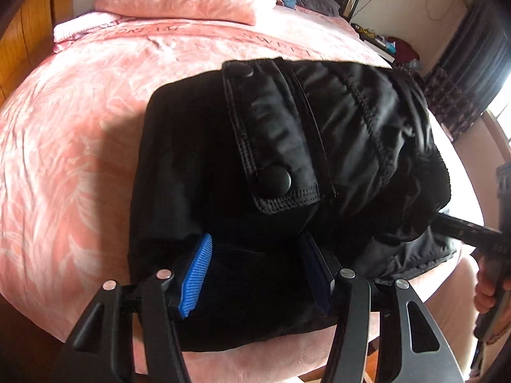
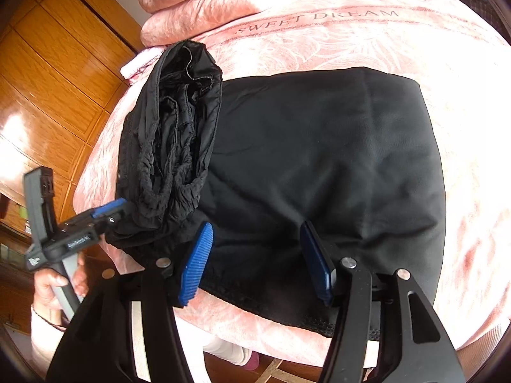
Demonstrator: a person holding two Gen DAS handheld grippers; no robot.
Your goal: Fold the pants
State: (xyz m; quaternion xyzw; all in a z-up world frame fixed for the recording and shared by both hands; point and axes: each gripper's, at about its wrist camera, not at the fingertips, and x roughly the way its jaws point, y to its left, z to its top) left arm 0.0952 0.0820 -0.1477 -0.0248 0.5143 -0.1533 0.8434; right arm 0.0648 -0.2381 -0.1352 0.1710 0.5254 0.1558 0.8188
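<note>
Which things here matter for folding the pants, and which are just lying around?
For the job: black pants, left gripper, right gripper, pink bedspread underneath.
Lying about: folded pink quilt, pink towel, wooden wardrobe.

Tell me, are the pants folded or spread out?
Partly folded: the pants lie doubled in a short block on the bed, waistband end bunched at one side.

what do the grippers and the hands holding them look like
Both the left gripper and the right gripper have black angular linkage arms with silver pivot bolts and ribbed blue pads. The right view shows the left unit's grey handle, small white lettering, and a bare hand with a pale cuff.
</note>
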